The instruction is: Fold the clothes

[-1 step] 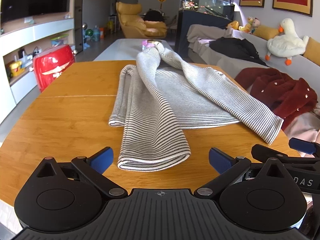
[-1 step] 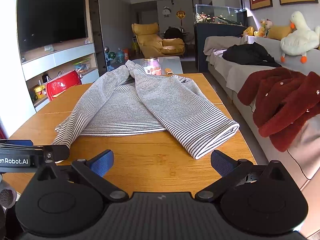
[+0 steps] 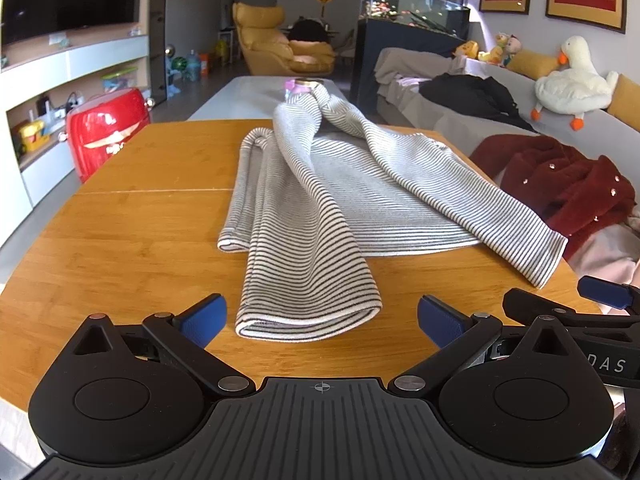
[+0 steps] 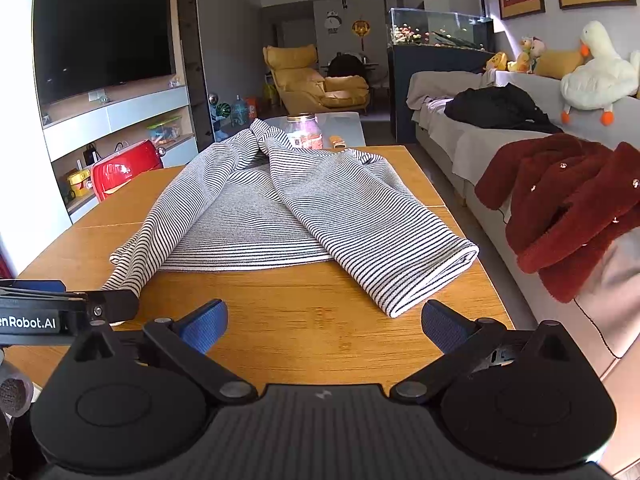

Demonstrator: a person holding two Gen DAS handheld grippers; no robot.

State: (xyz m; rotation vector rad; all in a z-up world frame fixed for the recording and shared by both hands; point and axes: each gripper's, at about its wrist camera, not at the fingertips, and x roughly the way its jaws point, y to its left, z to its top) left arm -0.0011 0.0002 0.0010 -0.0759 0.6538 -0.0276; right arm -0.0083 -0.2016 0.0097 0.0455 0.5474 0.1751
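A grey-and-white striped long-sleeved top (image 3: 360,200) lies flat on the wooden table (image 3: 120,232). Both sleeves are folded down over its body toward me. The left sleeve's cuff (image 3: 308,320) rests just ahead of my left gripper (image 3: 322,318), which stands open with its blue pads (image 3: 204,316) on either side of the cuff and not touching it. In the right wrist view the other sleeve's cuff (image 4: 424,280) lies ahead and to the right of my right gripper (image 4: 324,328), open over bare wood. Each gripper shows at the edge of the other's view.
A glass jar (image 4: 306,132) stands past the top's collar at the table's far end. A dark red fuzzy coat (image 4: 560,200) hangs over the grey sofa (image 4: 460,148) close to the table's right edge. A red case (image 3: 106,132) sits on the floor at left.
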